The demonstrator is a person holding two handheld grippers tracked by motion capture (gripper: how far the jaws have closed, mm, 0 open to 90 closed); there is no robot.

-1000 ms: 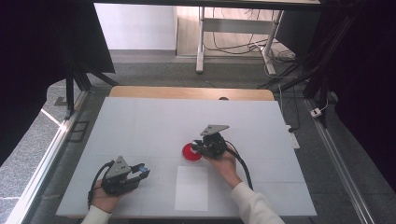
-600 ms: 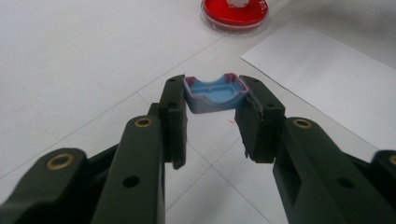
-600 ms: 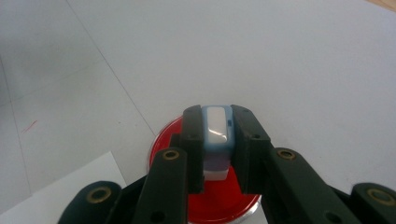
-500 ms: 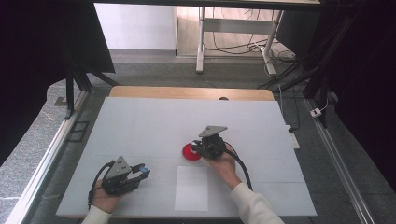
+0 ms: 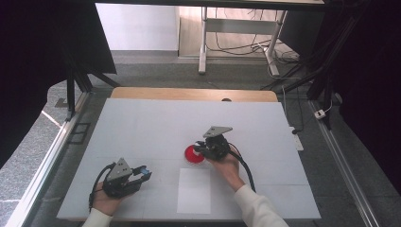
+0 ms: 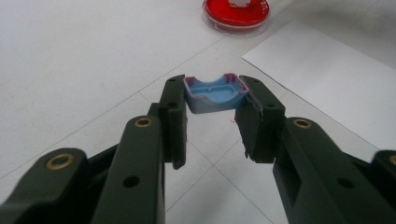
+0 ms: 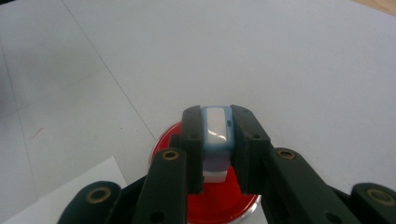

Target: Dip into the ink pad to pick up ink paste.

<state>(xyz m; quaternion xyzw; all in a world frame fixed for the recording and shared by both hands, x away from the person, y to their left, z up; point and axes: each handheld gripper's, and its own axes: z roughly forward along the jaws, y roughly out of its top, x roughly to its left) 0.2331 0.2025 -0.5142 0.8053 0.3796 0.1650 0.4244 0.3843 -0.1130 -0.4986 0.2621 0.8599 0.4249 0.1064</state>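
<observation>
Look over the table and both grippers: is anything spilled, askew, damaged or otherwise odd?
Nothing stands out. The left gripper holds a blue cap, the right gripper holds a small block over the red dish, and the paper lies flat. No spill shows on the table.

Setup was a big white table (image 5: 142, 137) with faint grid seams, and a strip of bare wood edge (image 5: 189, 93) showed along its far side. Floor was grey speckled carpet (image 5: 156, 71). Black curtains (image 5: 42, 56) hung on both sides, pretty dark. Past the table stood a pale metal desk frame (image 5: 203, 42) with a mess of cables (image 5: 236, 45) on a lighter floor behind it. Aluminium rails (image 5: 42, 165) ran along both table sides, and daylight hit the left one.
</observation>
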